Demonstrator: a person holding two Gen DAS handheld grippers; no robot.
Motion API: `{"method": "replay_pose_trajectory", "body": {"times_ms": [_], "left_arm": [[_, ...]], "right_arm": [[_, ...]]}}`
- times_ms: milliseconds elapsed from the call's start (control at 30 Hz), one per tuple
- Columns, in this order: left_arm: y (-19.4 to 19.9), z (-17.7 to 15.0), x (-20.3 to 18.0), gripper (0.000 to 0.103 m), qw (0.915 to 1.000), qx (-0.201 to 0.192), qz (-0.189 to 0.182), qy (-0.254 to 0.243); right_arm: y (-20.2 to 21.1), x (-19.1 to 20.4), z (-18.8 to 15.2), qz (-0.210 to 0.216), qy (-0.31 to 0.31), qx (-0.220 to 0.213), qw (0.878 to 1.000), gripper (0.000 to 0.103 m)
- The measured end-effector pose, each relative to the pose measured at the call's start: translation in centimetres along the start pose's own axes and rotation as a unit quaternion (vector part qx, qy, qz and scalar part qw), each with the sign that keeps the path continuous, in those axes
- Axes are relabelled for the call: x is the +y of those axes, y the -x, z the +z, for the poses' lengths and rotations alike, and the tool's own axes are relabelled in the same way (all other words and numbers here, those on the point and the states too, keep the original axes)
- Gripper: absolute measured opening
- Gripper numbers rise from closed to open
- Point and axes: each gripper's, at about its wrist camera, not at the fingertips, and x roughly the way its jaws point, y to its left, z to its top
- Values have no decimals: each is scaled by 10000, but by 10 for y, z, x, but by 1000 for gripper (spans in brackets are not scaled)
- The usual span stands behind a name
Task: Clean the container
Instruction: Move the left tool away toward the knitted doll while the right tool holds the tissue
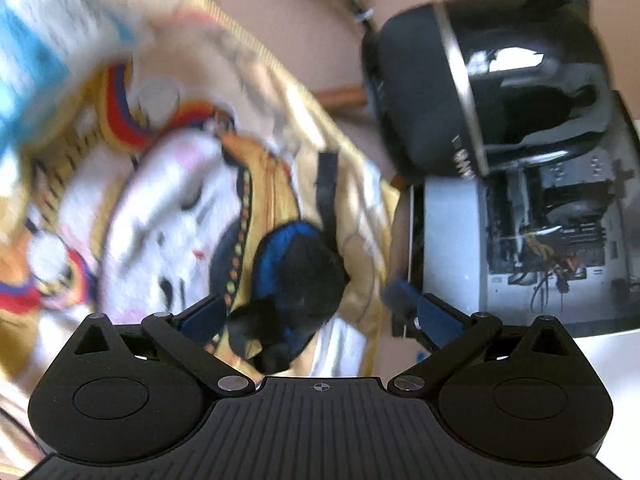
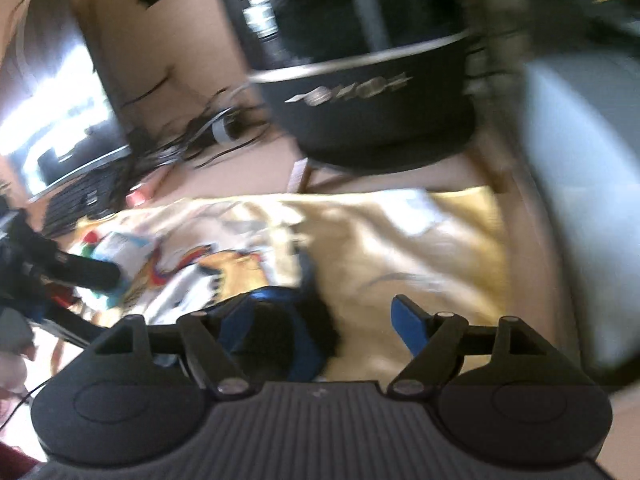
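Note:
A glossy black round container (image 1: 480, 80) with a silver band stands at the upper right of the left wrist view. It fills the top of the right wrist view too, as the black container (image 2: 372, 100), blurred. A dark blue and black fabric piece (image 1: 292, 280) with a black strap lies on a patterned yellow cloth (image 1: 160, 200). My left gripper (image 1: 302, 308) is open, with its fingers on either side of that piece and the right finger well clear of it. My right gripper (image 2: 324, 324) is open over the yellow cloth (image 2: 400, 248). The fabric piece (image 2: 288, 332) lies by its left finger.
A white and blue pack (image 1: 40, 40) lies blurred at the far left. An open computer case (image 1: 560, 220) and a pale grey body (image 1: 452, 240) stand to the right of the cloth. The right wrist view shows a monitor (image 2: 60, 120), cables (image 2: 192, 136) and a dark blurred device (image 2: 72, 272).

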Motion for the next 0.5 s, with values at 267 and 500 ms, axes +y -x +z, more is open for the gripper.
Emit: {"method": "replay_pose_trajectory", "body": {"times_ms": [267, 500], "left_arm": [[75, -20, 4, 103, 9952, -504, 457, -703], [124, -44, 43, 103, 9771, -690, 1419, -1427]], "right_arm": [[-9, 34, -61, -827, 58, 782, 9935, 48], [6, 66, -50, -394, 157, 703, 9966, 8]]}}
